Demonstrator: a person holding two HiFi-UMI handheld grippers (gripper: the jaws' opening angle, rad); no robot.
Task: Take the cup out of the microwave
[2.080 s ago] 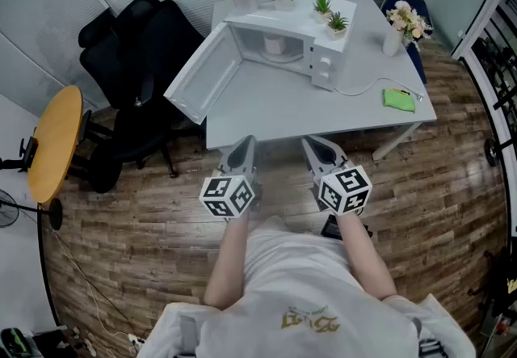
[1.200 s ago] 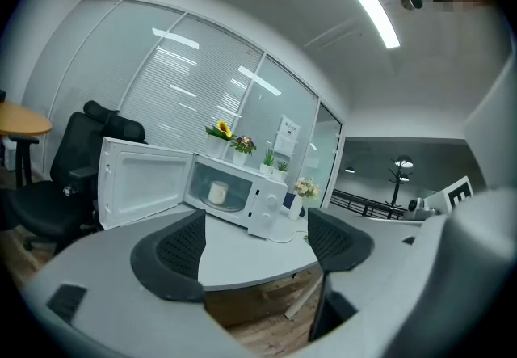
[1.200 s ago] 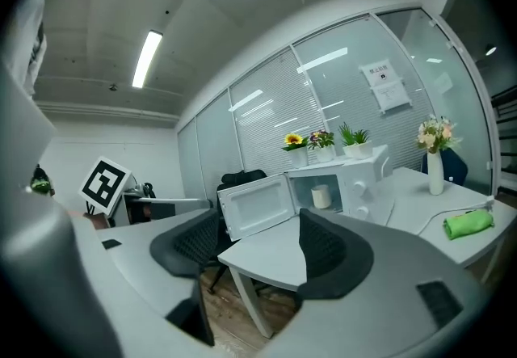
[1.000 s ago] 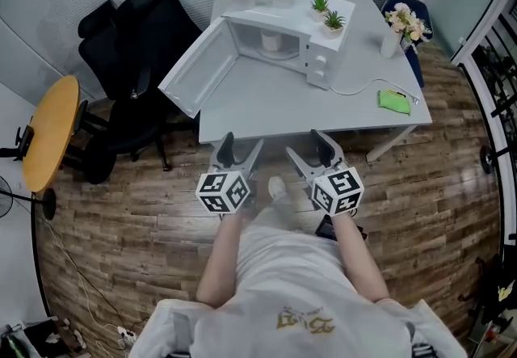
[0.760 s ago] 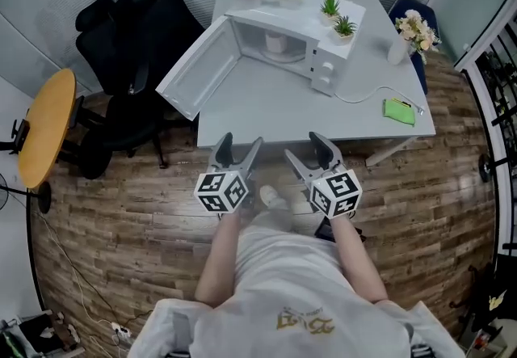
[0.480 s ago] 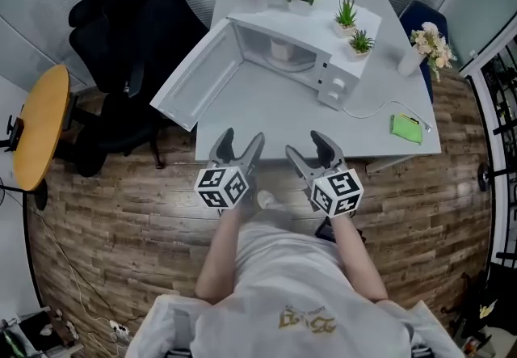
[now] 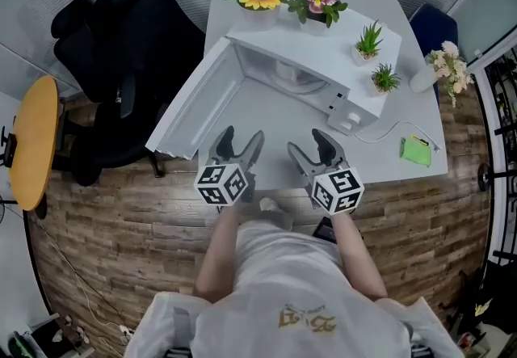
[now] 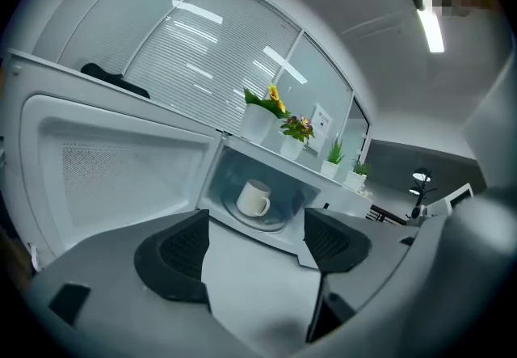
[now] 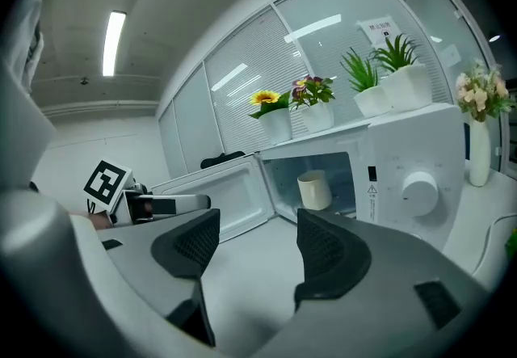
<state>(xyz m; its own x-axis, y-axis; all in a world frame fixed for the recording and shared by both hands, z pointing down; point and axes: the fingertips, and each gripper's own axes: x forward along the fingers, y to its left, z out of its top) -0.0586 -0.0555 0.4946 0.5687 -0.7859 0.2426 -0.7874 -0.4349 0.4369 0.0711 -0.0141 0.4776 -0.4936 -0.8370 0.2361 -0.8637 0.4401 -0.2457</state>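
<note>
No words can be read anywhere: the white microwave (image 9: 404, 146) carries a small warning-triangle label (image 9: 371, 188) beside its round dial (image 9: 419, 191), and the white notice (image 9: 376, 25) on the glass wall (image 9: 323, 53) (reddish heading) is too small to make out.

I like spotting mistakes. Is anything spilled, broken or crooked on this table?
Nothing stands out. The mug stands upright inside the microwave, whose door is wide open. The potted plants on top stand straight, and no spill shows on the table.
</note>
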